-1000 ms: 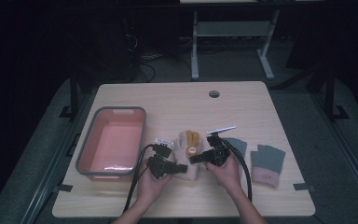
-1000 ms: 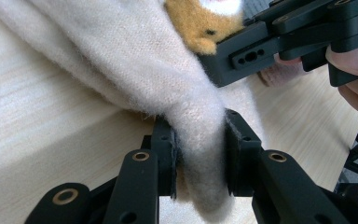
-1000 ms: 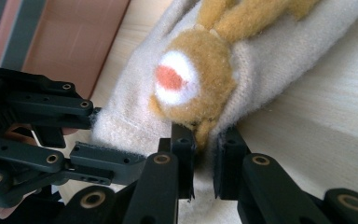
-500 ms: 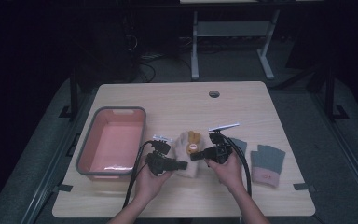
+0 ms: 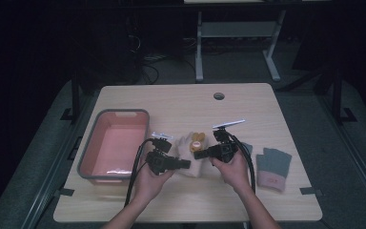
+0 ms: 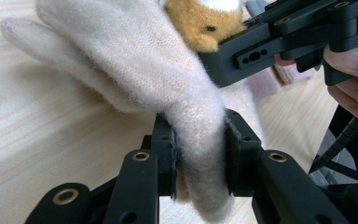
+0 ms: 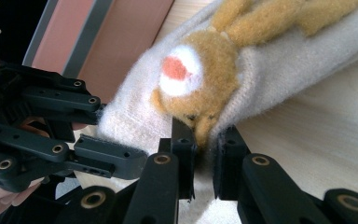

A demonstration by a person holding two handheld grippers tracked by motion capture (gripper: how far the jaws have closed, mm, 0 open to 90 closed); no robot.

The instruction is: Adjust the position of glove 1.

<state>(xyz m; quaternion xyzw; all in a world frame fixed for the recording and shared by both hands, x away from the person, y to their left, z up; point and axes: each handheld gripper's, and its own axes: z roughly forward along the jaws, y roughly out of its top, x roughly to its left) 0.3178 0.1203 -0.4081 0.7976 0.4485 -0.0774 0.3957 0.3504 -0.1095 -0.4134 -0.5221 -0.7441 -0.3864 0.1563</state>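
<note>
Cream wool is what we hold: a fuzzy mitten with a tan plush animal on its back, at the table's middle just right of the pink tub. Our left gripper pinches a fold near the cuff; our right gripper is clamped on the edge beside the plush face. In the high view the mitten's long axis runs away from us, fingertips toward the far edge, cuff toward us. Two grey gloves lie to the right.
</note>
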